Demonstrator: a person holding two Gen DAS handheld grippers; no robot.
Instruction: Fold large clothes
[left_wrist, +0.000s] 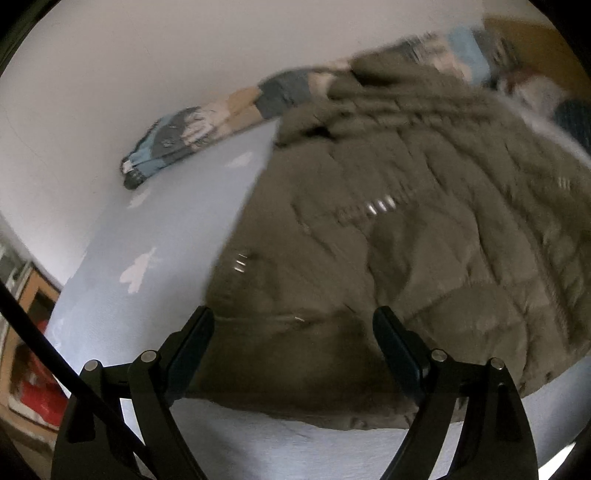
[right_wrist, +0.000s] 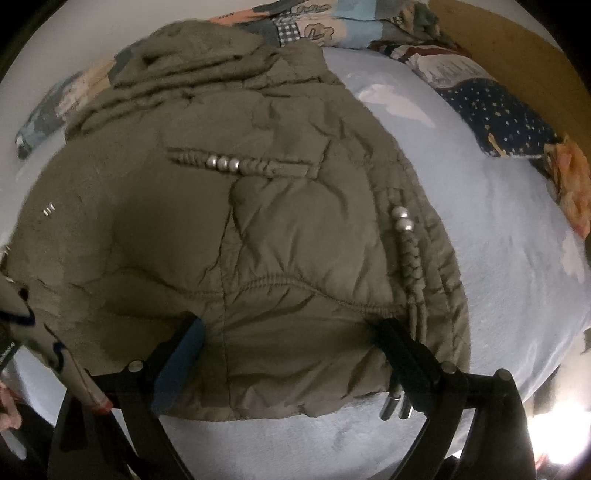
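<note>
Between the spread fingers of the left gripper and the right gripper, both gaping with nothing held, lies an olive quilted jacket, flat on a pale blue bedsheet. A patchwork quilt is bunched along the far edge against a white wall.

under my cameras lies a pale blue bedsheet with white cloud-like patches, and a patchwork quilt in blues, greys and peach runs along its far edge against a white wall. on the right side i see a navy star-print fabric bunched on the sheet, with an orange crumpled cloth just beside it. a wooden headboard stands behind those, and something red sits low at the left, too blurred to name.
</note>
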